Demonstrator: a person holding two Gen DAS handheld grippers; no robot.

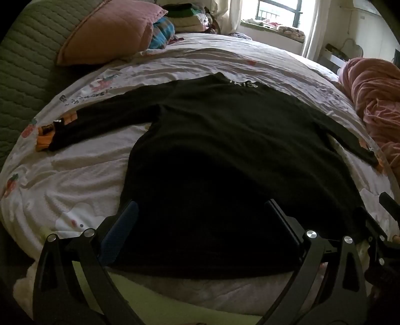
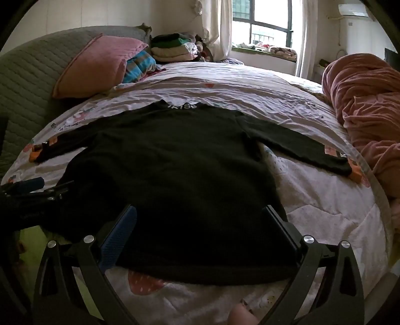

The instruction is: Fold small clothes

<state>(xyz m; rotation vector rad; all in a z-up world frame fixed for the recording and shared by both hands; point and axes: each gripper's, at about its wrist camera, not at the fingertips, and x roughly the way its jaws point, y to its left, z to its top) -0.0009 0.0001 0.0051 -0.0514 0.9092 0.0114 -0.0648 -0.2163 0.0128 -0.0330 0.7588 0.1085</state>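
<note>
The left gripper [image 1: 200,220] stands with its jaws spread wide, nothing clamped, angled down over the hem of the black long-sleeved sweater [image 1: 225,140]. The right gripper [image 2: 200,225] is likewise fully spread and empty, over the same hem, to the right of the left gripper.

The sweater lies flat on the white printed bedsheet [image 2: 312,200], collar away from the grippers, both sleeves stretched out sideways. White lettering shows at the collar. The hem lies between each gripper's fingers; whether the pads touch the fabric cannot be told.

Relative to the sweater:
- Beyond the left sleeve: a pink pillow [image 2: 97,65] leaning on a green quilted headboard [image 2: 27,82].
- Beside the pillow, beyond the collar: a blue checked cloth [image 2: 140,65] and a stack of folded clothes [image 2: 172,47].
- Just beside the right cuff: a bunched pink blanket [image 2: 367,112].
- Far beyond the collar: a window [image 2: 262,20] with white curtains.

The sheet around the sweater body is wrinkled. The pink blanket lies close to the right sleeve end; the pillow is well apart from the left sleeve.
</note>
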